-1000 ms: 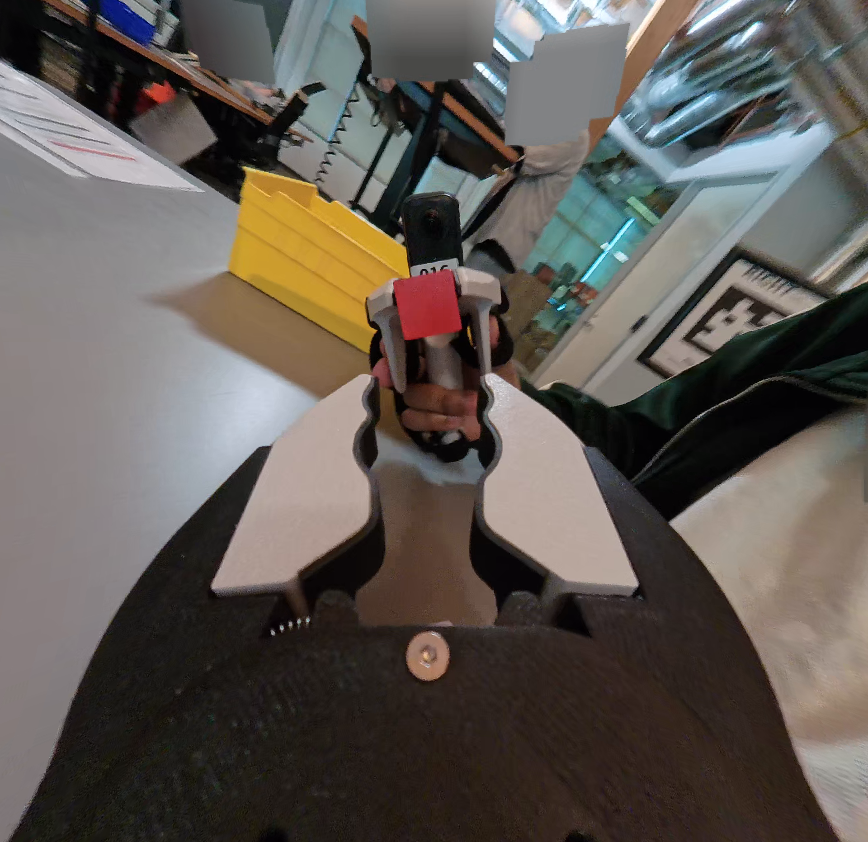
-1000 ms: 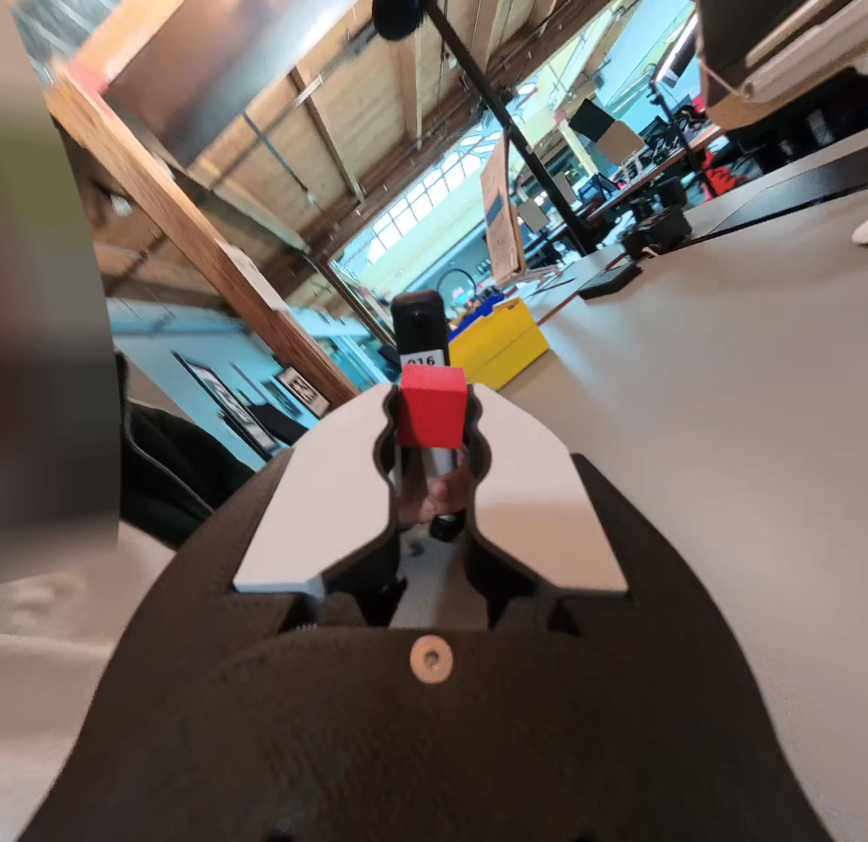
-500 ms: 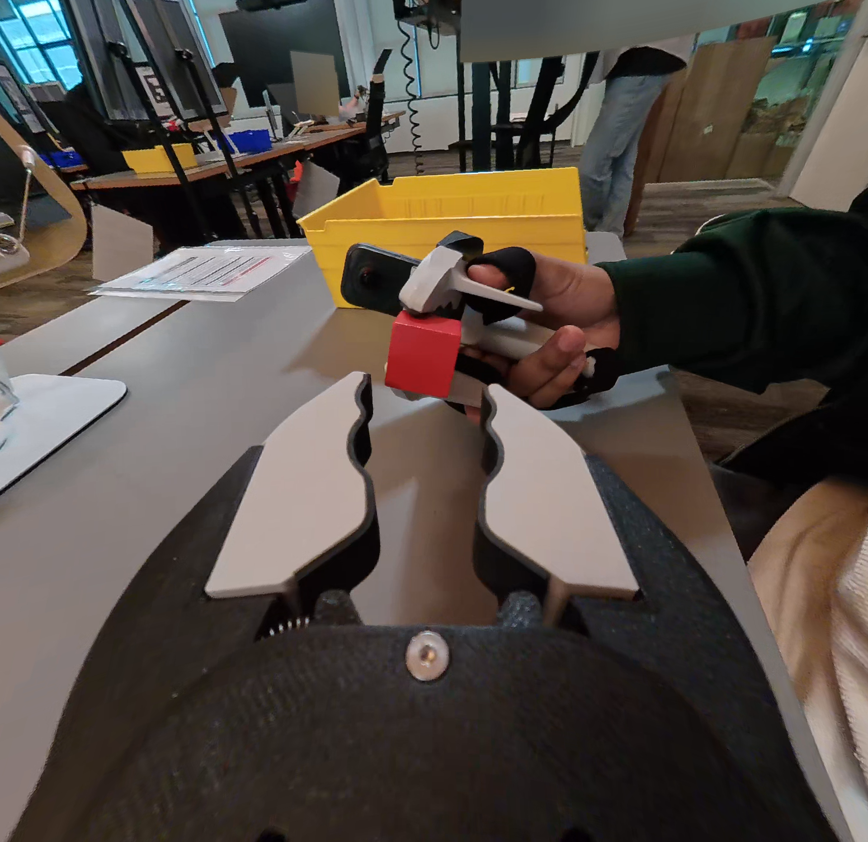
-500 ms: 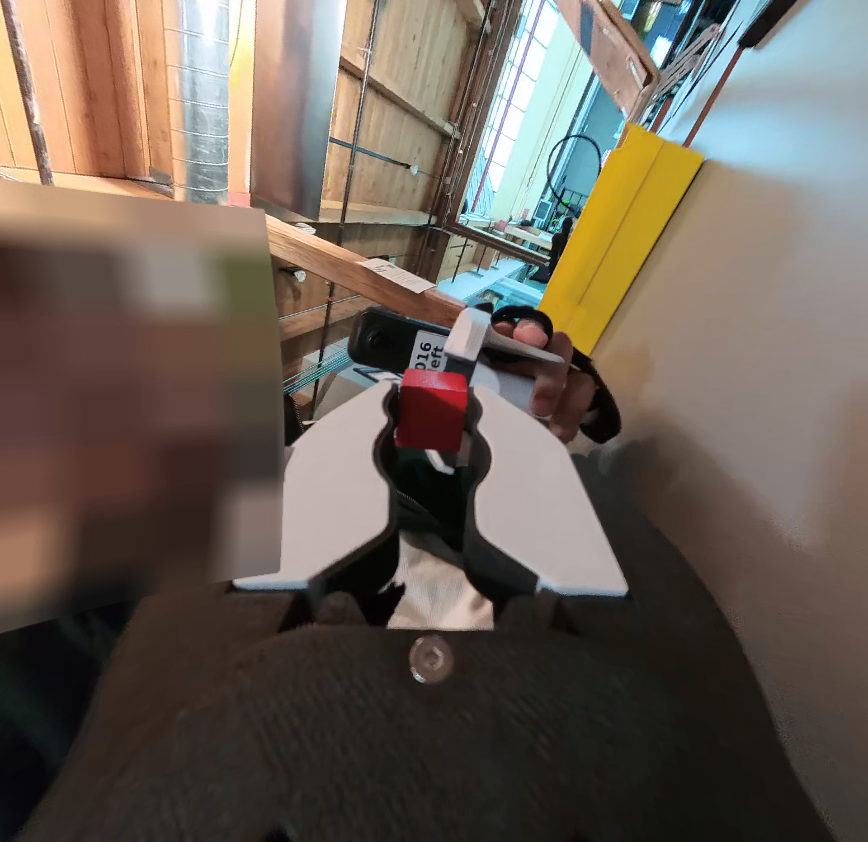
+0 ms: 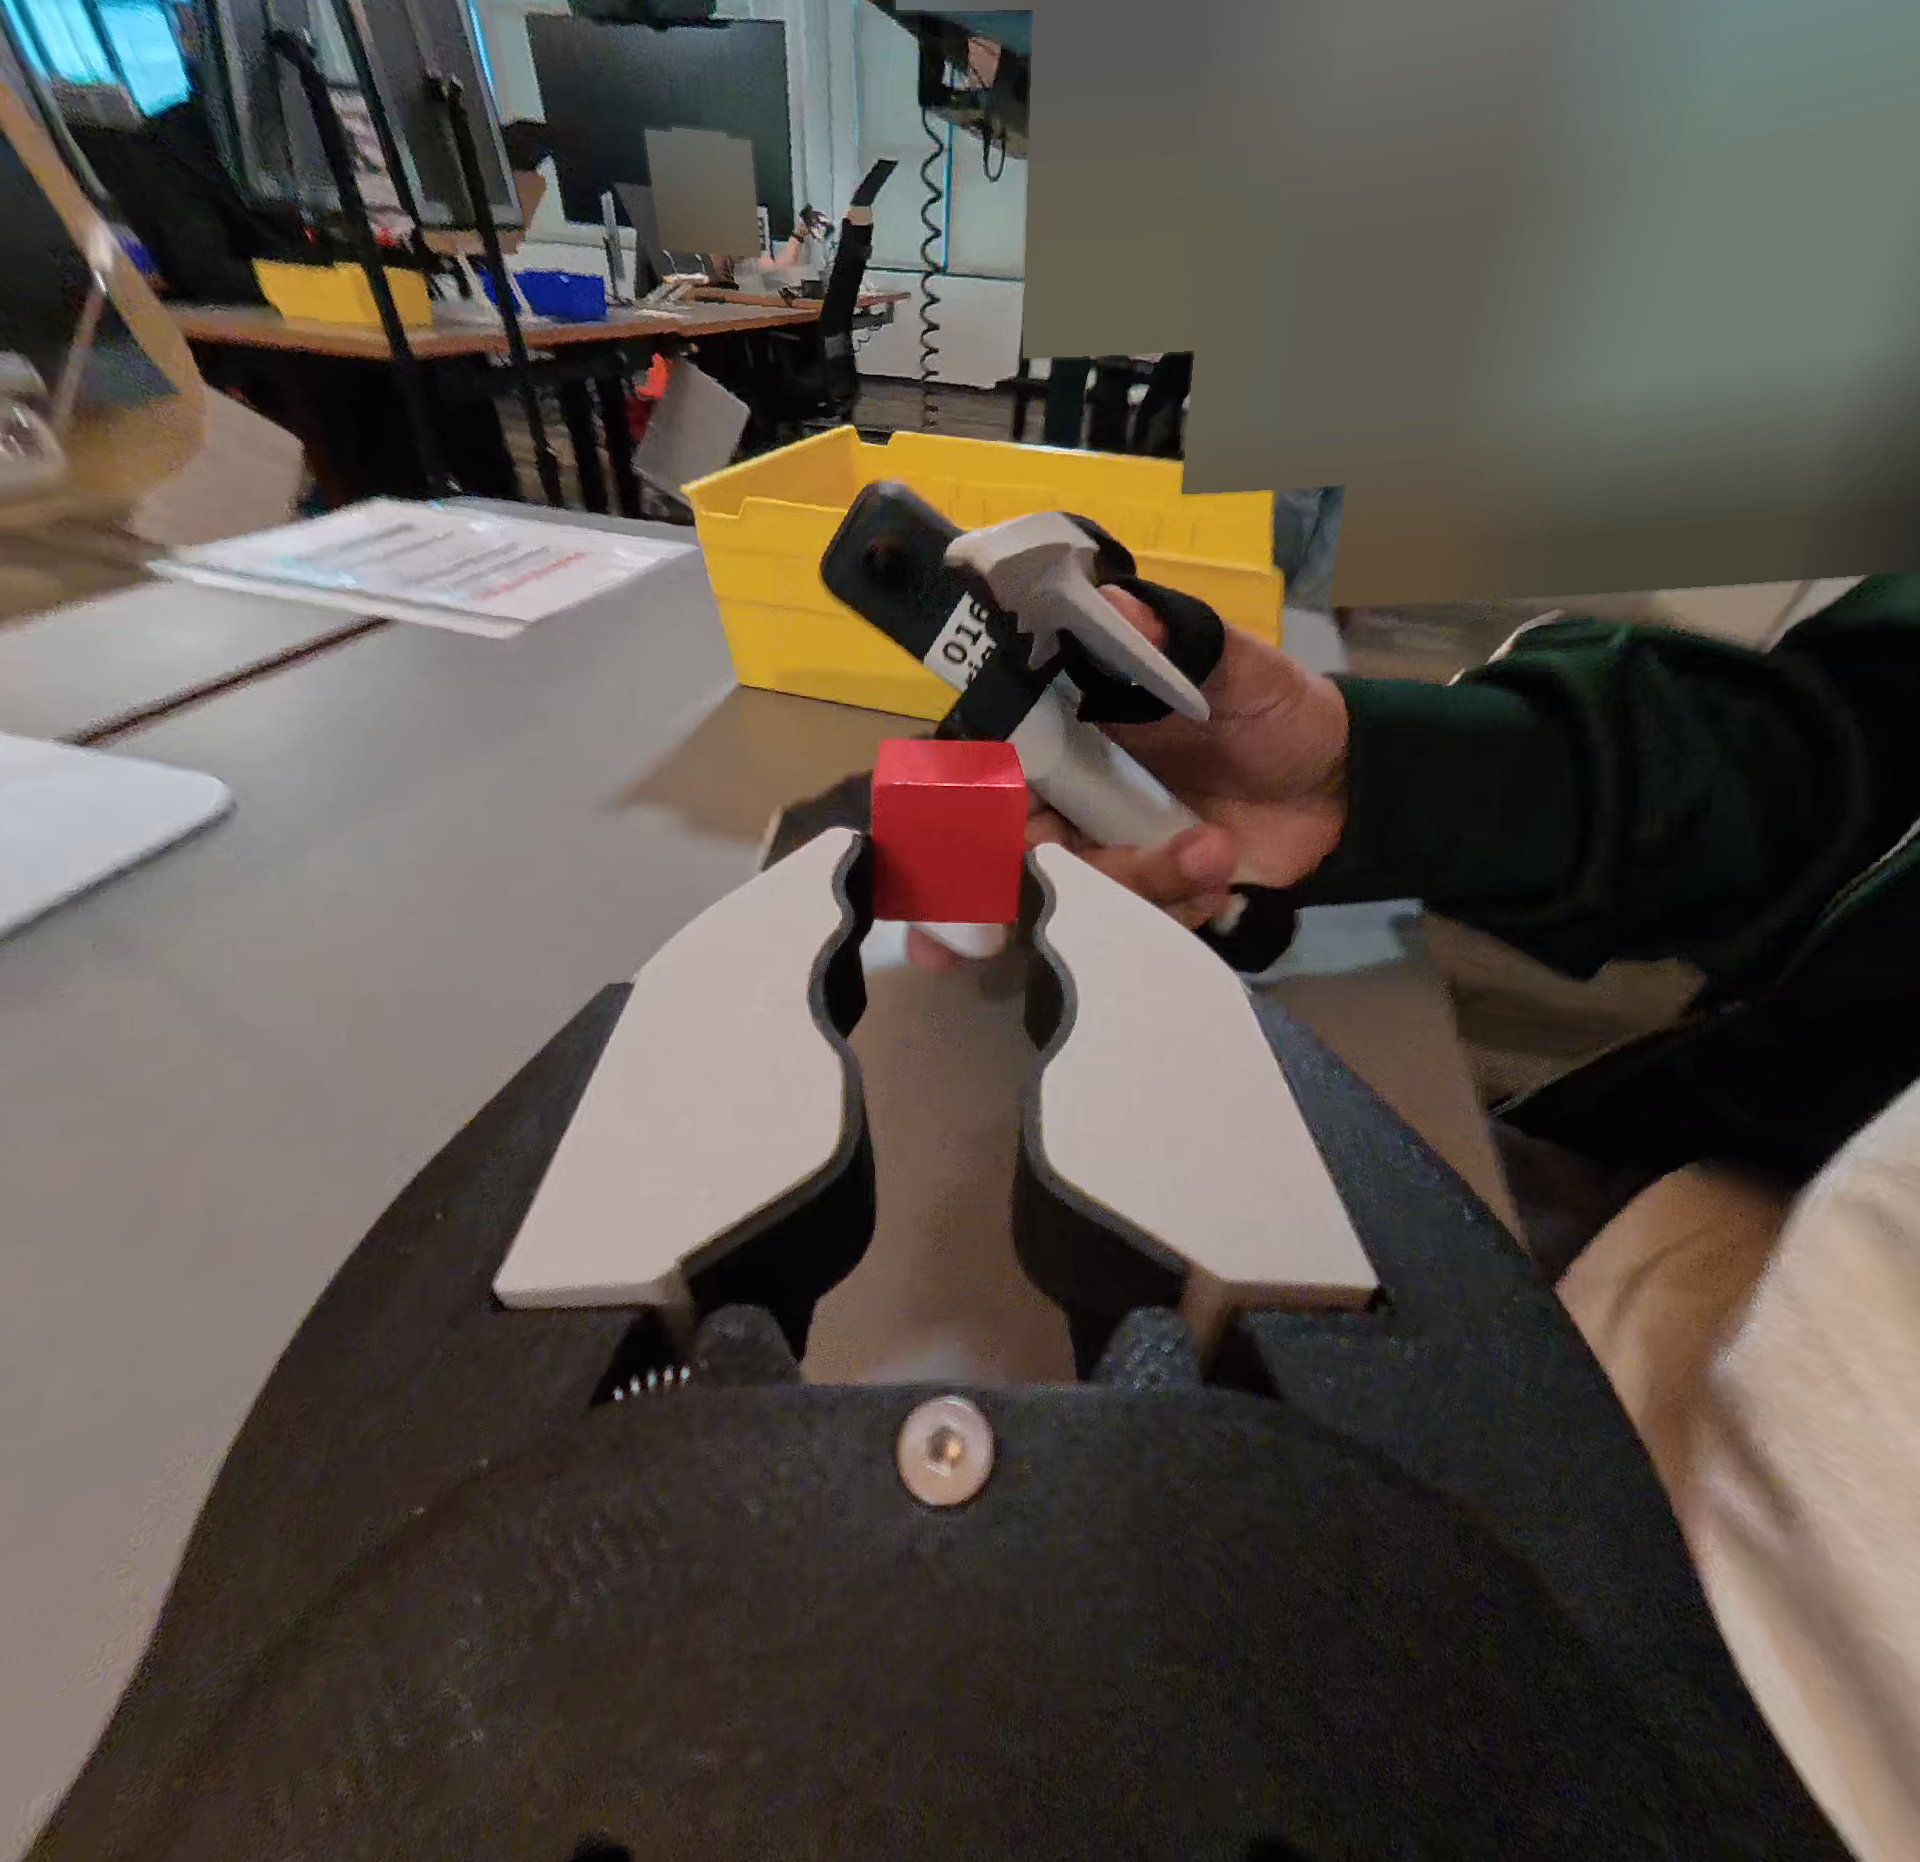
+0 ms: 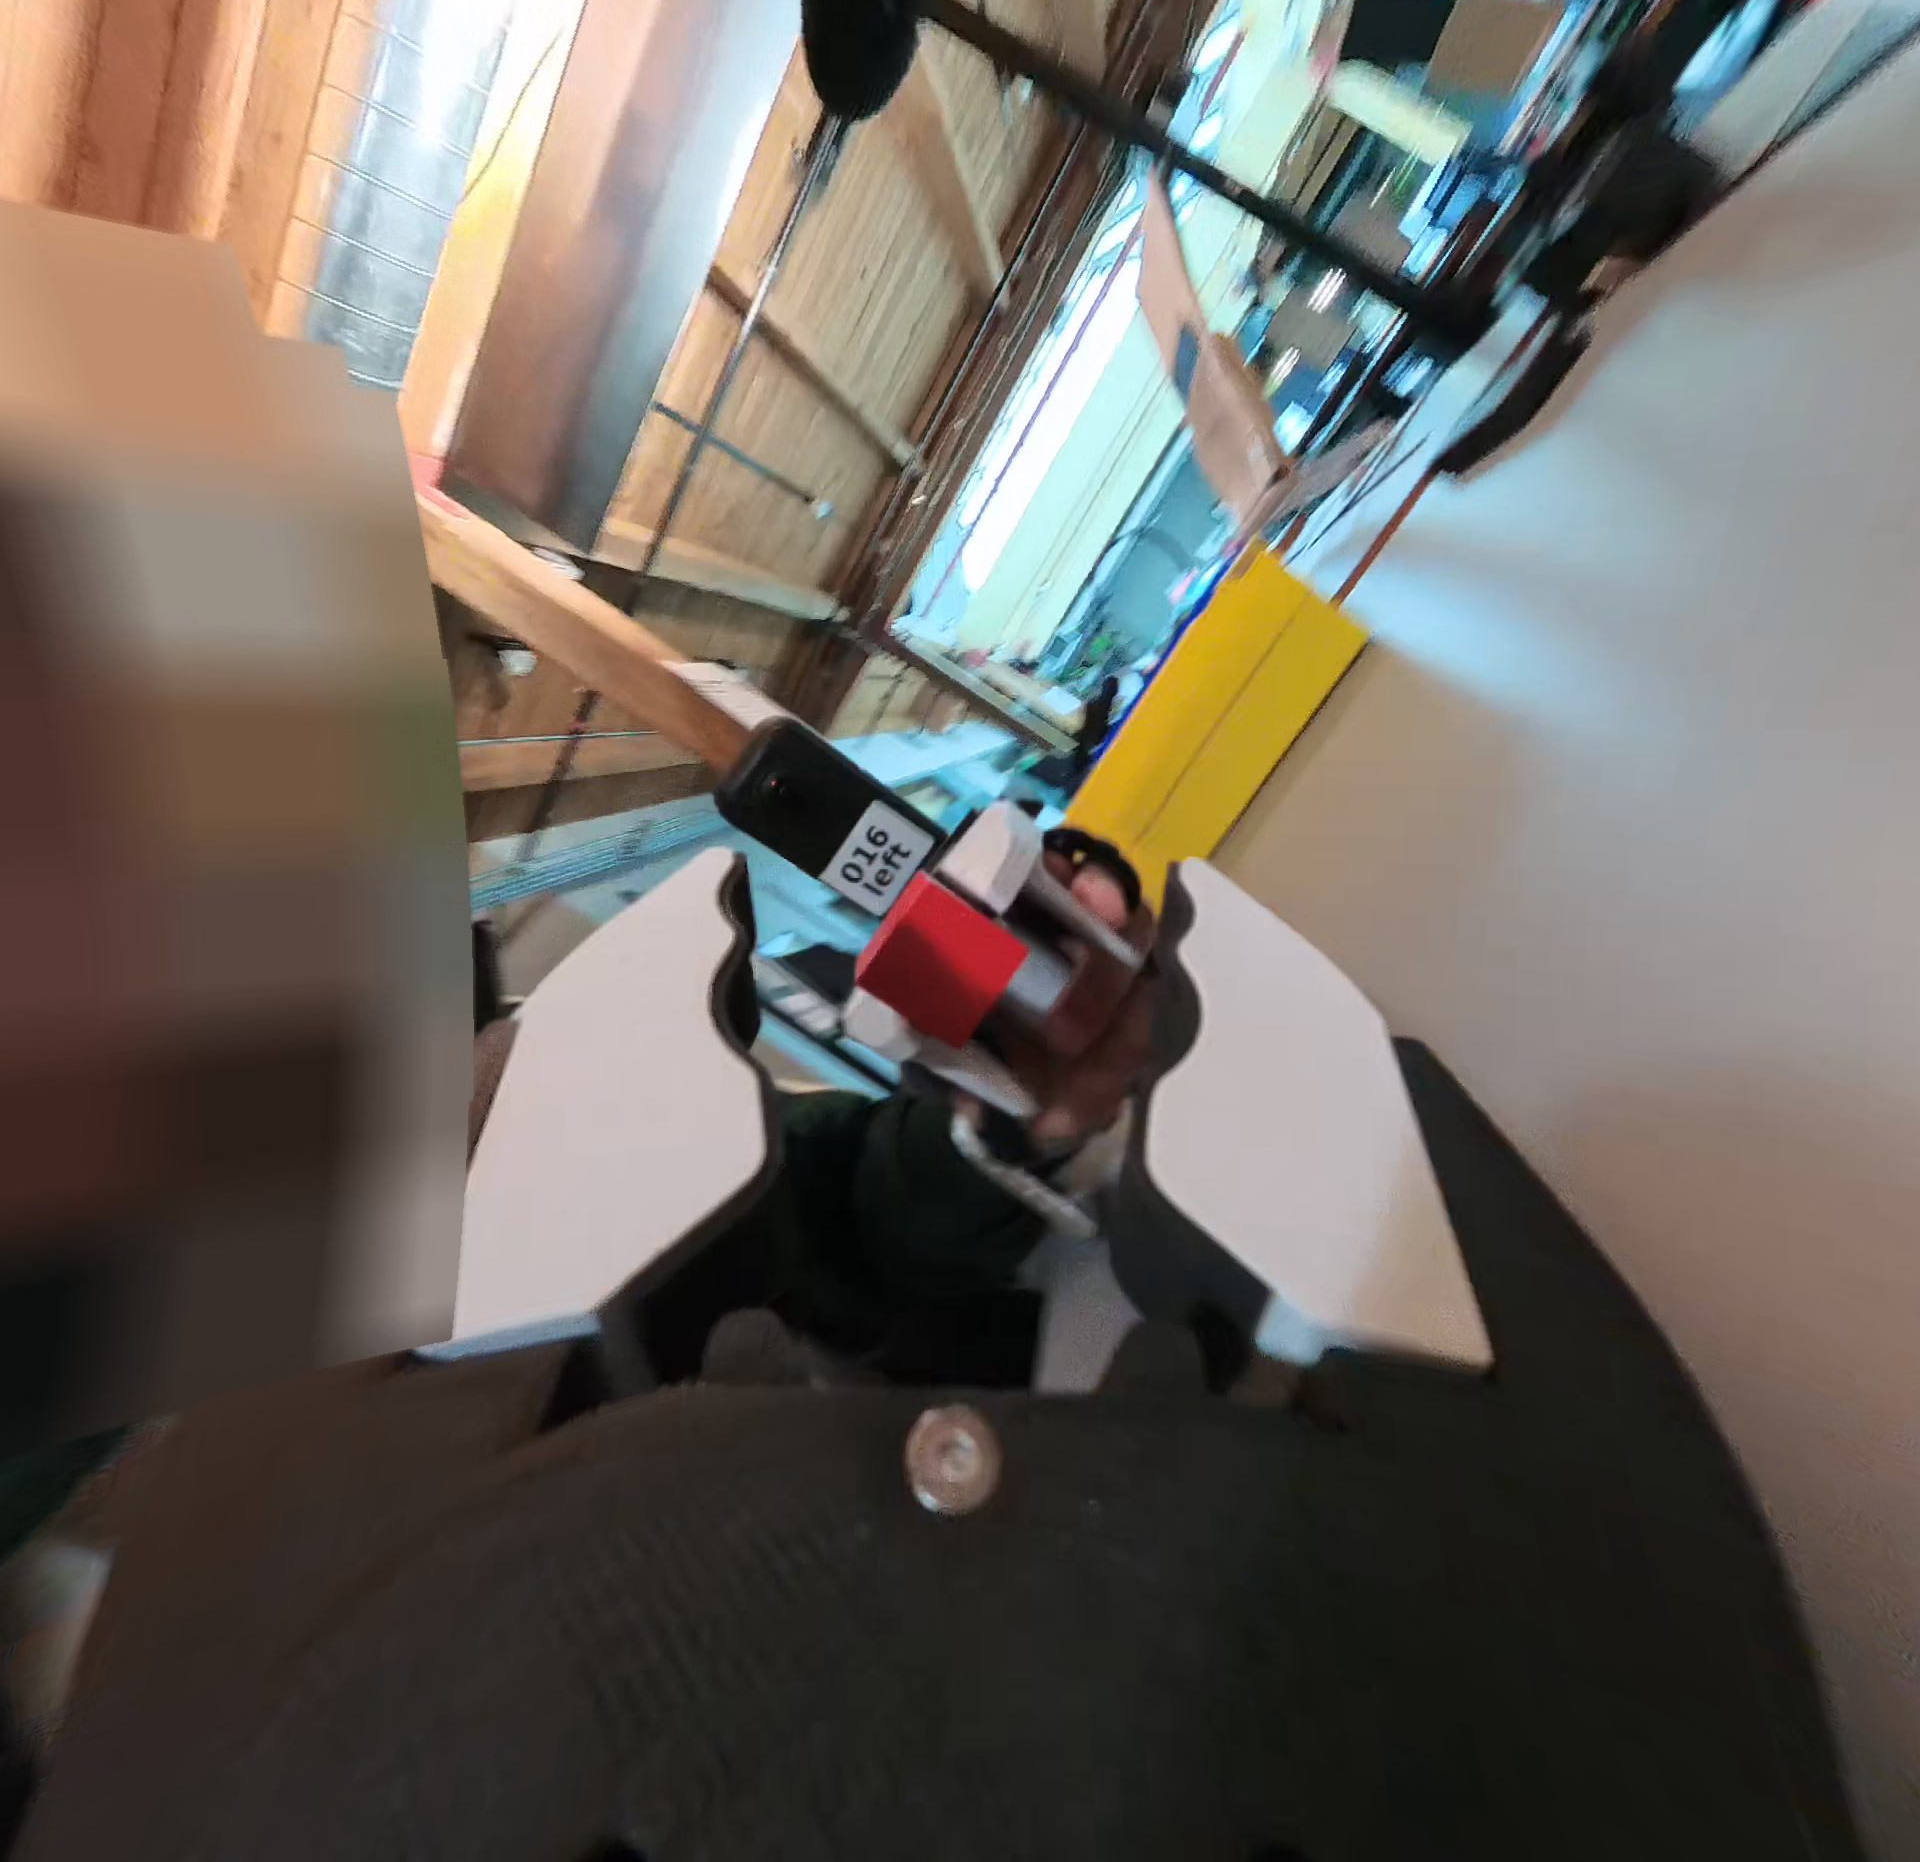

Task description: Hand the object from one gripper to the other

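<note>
A red cube [image 5: 945, 825] sits clamped between the two white fingertips of my left gripper [image 5: 943, 856], above the grey table [image 5: 416, 877]. In the right wrist view my right gripper [image 6: 954, 872] stands wide open and empty, its fingers spread on either side of the cube [image 6: 935, 965] without touching it. There the cube sits between the left gripper's white fingers [image 6: 992, 856]. In the left wrist view a hand [image 5: 1257, 763] in a dark green sleeve holds the right gripper just behind the cube.
A yellow bin [image 5: 821, 565] stands on the table behind the grippers; it also shows in the right wrist view [image 6: 1216, 732]. Papers [image 5: 416, 565] lie at the far left and a white pad [image 5: 83, 825] at the left edge. Desks and monitors stand beyond.
The cube has passed from the right gripper to the left. The left gripper's fingers closed on it and the right gripper's fingers opened wide.
</note>
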{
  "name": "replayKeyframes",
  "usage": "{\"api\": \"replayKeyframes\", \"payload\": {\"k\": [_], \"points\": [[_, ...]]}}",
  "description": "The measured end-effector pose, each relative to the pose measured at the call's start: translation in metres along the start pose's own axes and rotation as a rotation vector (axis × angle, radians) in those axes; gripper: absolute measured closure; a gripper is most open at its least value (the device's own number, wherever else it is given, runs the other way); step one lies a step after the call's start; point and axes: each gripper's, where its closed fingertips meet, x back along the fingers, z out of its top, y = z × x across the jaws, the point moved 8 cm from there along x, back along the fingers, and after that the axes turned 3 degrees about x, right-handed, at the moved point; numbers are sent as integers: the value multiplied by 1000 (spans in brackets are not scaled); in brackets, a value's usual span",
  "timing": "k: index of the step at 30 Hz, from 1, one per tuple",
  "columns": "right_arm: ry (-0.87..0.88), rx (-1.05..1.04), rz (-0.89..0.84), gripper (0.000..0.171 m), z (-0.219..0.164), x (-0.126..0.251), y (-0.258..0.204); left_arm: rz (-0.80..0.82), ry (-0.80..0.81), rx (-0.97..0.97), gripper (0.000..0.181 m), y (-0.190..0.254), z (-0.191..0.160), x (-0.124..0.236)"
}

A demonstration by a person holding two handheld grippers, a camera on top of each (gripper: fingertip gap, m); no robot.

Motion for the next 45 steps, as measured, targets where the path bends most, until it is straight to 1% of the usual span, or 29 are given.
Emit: {"api": "replayKeyframes", "payload": {"k": [1,5,6,7,9,12,16,22,26,38,41,45], "points": [[18,77,-36,93,4,2,-3,-30,14,77,156,-3,0,1],[34,475,-192,80,10,2,-16,-141,93,421,156,-20,-4,6],[18,562,-215,80,9,0,-19,-169,101,492,156,-23,-6,7],[-7,627,-229,83,7,-2,-21,-192,105,545,156,-25,-7,7],[-68,683,-230,97,1,-6,-23,-226,100,596,156,-26,-9,7],[-135,617,-209,110,-4,-9,-19,-248,77,582,155,-23,-9,4],[-141,538,-150,113,-5,-10,-23,-283,68,564,155,-18,-9,2],[-193,526,-129,126,-9,-12,-24,-314,59,568,155,-16,-9,-1],[-226,538,-120,141,-11,-14,-25,-322,58,573,155,-15,-10,-2],[-214,541,-126,143,-9,-13,-26,-320,92,564,155,-15,-9,-3],[-174,553,-138,143,-5,-10,-28,-304,108,564,153,-17,-8,-1],[-86,582,-157,143,5,-1,-34,-308,162,648,153,-25,-9,4]]}}
